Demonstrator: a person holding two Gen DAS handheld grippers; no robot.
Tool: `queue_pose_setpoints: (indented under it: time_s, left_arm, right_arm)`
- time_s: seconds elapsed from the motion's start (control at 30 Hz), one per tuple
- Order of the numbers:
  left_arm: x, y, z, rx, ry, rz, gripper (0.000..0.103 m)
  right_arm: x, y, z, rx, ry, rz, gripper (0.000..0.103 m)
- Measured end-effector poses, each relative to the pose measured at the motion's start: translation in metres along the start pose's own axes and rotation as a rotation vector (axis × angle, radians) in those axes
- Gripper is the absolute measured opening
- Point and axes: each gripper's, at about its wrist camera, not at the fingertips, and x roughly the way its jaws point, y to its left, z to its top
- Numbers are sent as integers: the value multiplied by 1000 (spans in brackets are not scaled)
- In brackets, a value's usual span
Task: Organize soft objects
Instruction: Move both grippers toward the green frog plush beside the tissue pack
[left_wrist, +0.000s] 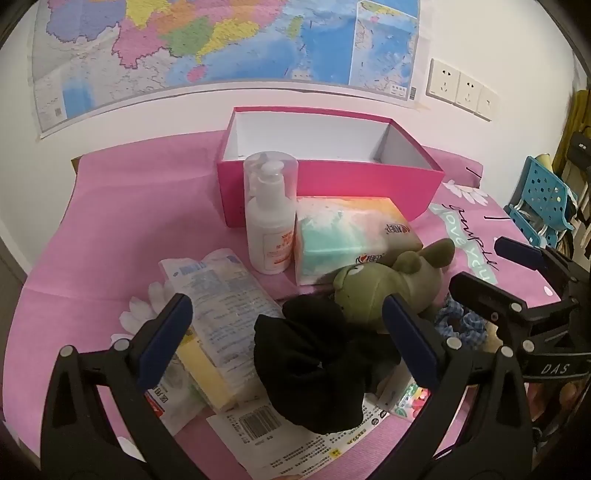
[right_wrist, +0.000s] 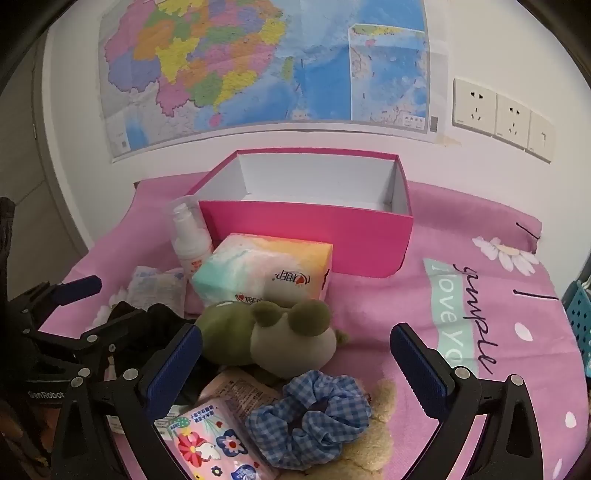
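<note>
From the left wrist, the left gripper (left_wrist: 291, 328) is tilting downward, jaws spread wide and pinching nothing, straddling a soft black scrunchie (left_wrist: 317, 365) near the front edge of the pink bedsheet (left_wrist: 110, 229). From the right wrist, the right gripper (right_wrist: 295, 358) is angling down likewise, spread and empty, bracketing a blue gingham scrunchie (right_wrist: 310, 417) and a fuzzy green plush frog (right_wrist: 269, 332); the pink box (right_wrist: 310, 236) is sitting open toward the far edge.

Box front: pump bottle (left_wrist: 271, 221) and tissue pack (right_wrist: 266, 273) stand against pink box (right_wrist: 314, 236).
Bed's right edge: bedsheet (right_wrist: 517, 332) bare.
</note>
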Motion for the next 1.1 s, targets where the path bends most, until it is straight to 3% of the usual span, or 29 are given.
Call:
queue_pose_setpoints:
  time_s: [0.43,1.0,1.1]
  left_arm:
    - [16,-9,1,39,56,-60,102]
    - [20,-34,1,137,39,-46,102]
    - [21,-35,1,143,37,-44,101]
  right_arm:
    - [19,-21,-3,63,56,59,103]
    - [39,-30,-2,84,129,124,97]
    - [44,-30,-2,91,137,153,91]
